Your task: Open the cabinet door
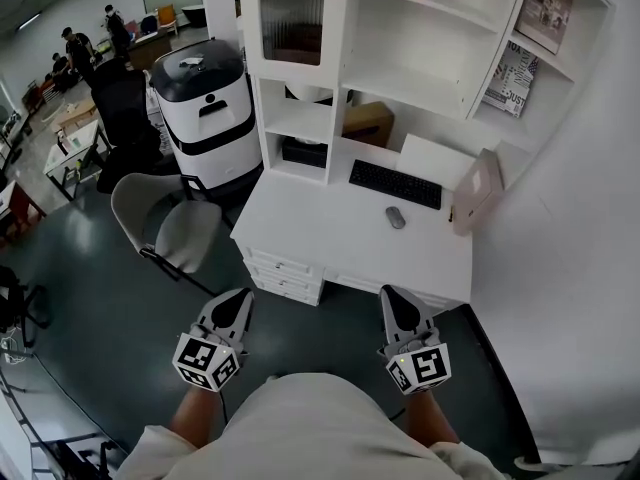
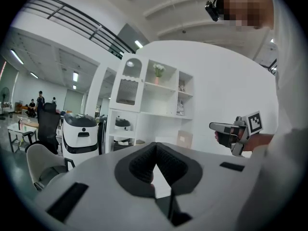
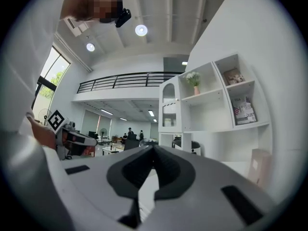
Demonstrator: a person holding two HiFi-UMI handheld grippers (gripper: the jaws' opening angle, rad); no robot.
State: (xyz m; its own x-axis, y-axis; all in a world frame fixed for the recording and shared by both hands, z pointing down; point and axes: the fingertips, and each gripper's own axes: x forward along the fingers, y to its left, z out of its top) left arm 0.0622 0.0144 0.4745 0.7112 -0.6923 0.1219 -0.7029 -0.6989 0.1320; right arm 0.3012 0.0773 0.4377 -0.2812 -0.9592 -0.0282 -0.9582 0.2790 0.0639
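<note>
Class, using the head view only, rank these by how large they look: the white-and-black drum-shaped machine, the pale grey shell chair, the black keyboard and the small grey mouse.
1. white-and-black drum-shaped machine and pale grey shell chair: these look about alike, so they are left unranked.
2. black keyboard
3. small grey mouse

Desk (image 1: 300,218) with a shelf unit (image 1: 430,98) on it, office chair (image 1: 180,230) at its left.
Keyboard (image 1: 395,184) lies on the desk, mouse (image 1: 396,217) just before it; cabinet door (image 1: 291,25) upper left in the shelf unit.
</note>
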